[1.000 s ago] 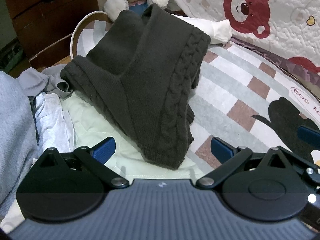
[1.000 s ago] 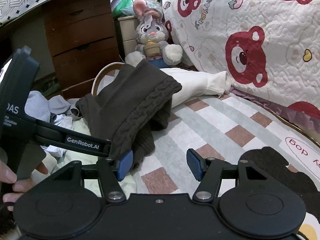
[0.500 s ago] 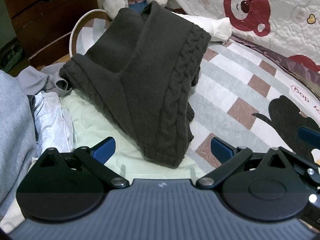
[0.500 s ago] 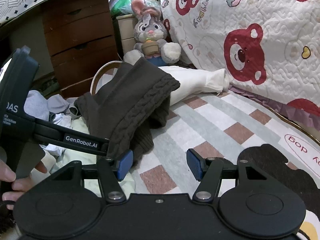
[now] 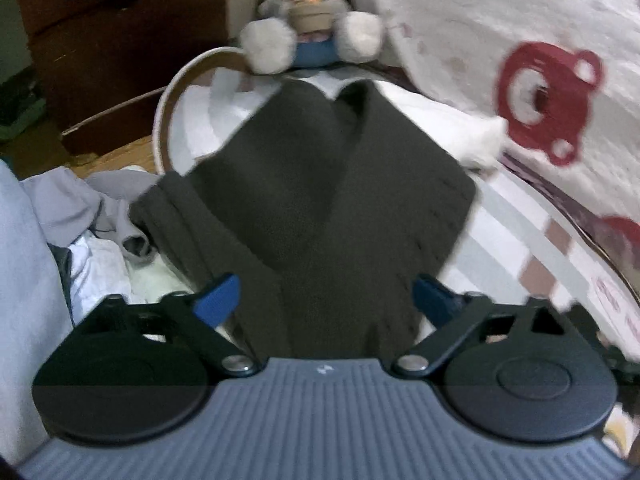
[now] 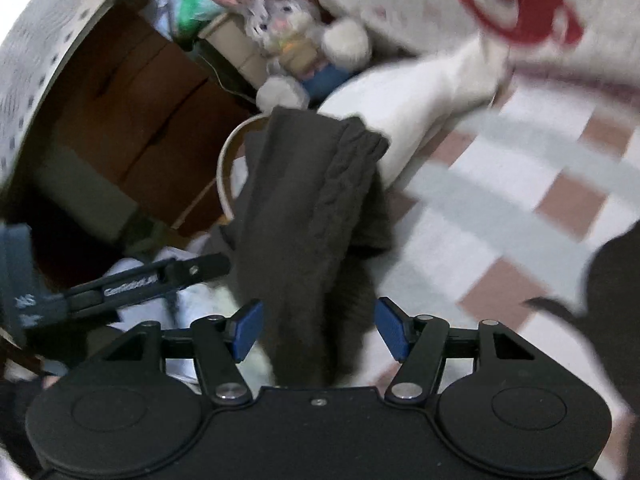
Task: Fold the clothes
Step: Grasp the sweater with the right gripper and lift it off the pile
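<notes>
A dark grey cable-knit sweater (image 5: 320, 208) lies folded in a heap on the checked bed mat. My left gripper (image 5: 326, 304) is open, its blue pads on either side of the sweater's near edge. My right gripper (image 6: 318, 328) is open too, with the same sweater (image 6: 308, 220) running between its pads. The left gripper's arm (image 6: 132, 284) shows at the left of the right wrist view. Both views are blurred by motion.
A pile of pale grey and white clothes (image 5: 80, 216) lies at the left. A plush rabbit (image 5: 308, 12) and white pillow (image 6: 424, 96) sit behind the sweater. A bear-print quilt (image 5: 540, 80) is at the right, a wooden dresser (image 5: 112, 32) at the back left.
Both grippers have moved forward onto the sweater, so its near edge now lies between their open pads. The right gripper has also tilted. The sweater has not moved.
</notes>
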Demonstrator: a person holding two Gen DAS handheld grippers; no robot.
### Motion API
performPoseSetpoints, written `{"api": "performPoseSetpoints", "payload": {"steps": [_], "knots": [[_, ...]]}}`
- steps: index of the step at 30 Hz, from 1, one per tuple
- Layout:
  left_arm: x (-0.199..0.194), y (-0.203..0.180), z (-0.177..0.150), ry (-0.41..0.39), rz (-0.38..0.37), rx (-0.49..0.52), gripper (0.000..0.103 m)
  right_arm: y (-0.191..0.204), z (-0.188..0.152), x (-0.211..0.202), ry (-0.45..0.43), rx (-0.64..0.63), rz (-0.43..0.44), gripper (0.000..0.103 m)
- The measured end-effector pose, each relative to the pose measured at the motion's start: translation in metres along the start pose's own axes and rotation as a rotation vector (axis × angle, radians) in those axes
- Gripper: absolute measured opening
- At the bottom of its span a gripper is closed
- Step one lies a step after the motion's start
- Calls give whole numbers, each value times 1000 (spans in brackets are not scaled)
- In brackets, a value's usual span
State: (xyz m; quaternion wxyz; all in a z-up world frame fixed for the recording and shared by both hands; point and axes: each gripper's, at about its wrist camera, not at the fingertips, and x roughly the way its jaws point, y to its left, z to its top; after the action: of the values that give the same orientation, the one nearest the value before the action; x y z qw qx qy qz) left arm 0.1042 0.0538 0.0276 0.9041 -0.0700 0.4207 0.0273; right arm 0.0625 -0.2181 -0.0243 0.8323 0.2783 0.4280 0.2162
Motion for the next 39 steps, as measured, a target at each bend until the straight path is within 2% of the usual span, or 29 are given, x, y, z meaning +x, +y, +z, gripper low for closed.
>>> {"api": "performPoseSetpoints", "payload": {"steps": [1,3,5,8,11,14,15,16,17,18,19,21,22,23,24,25,26,27,28,29,31,33,36,39], "knots": [[6,2,6,-13,12,1,82,-4,6,12,31,41,31,67],[19,6,12,-27,32,-6,67,-5,12,34,61,63,56,67],[33,17,11,-23,49,-45,63,-1,14,54,79,41,42,67],[49,39,-2,0,-9,-152,63,2,16,75,71,19,51,67],[54,75,-18,-35,-61,-308,63,6,19,101,43,-54,7,67],[61,102,-22,-35,-93,-392,64,1,26,128,8,-55,-12,67],[65,108,-23,-30,-96,-418,67,-5,28,134,-2,7,1,67],[69,115,-25,-24,-100,-444,67,-13,28,140,-13,83,23,73],[73,121,-27,-19,-104,-470,67,-18,28,148,-7,135,30,84],[77,128,-29,-14,-107,-496,67,-23,28,155,-2,181,35,89],[82,132,-30,-5,-103,-513,67,-20,26,159,-2,163,35,91],[93,125,-31,34,-35,-484,70,-15,22,167,-3,128,35,91],[97,123,-31,29,-21,-476,70,-12,20,165,-12,124,53,82],[99,121,-30,23,-36,-477,70,-10,18,163,-22,119,70,63],[100,119,-30,31,-86,-473,67,-8,17,161,-31,115,87,56],[101,117,-31,38,-135,-469,63,-6,15,158,-41,108,104,40],[102,115,-31,46,-185,-465,47,-2,13,150,-54,84,119,29],[103,112,-31,54,-231,-457,30,0,11,142,-68,62,134,25],[100,108,-32,58,-264,-435,24,2,8,130,-91,62,159,12],[95,105,-33,53,-295,-417,19,1,4,117,-119,74,203,11],[88,103,-37,51,-420,-438,18,4,-7,85,-183,62,294,11],[84,99,-41,59,-520,-453,17,2,-11,65,-208,48,283,11],[72,82,-38,38,-569,-390,17,0,-18,35,-246,27,266,11],[52,58,-36,-17,-582,-291,17,-3,-25,6,-283,6,248,11]]}}
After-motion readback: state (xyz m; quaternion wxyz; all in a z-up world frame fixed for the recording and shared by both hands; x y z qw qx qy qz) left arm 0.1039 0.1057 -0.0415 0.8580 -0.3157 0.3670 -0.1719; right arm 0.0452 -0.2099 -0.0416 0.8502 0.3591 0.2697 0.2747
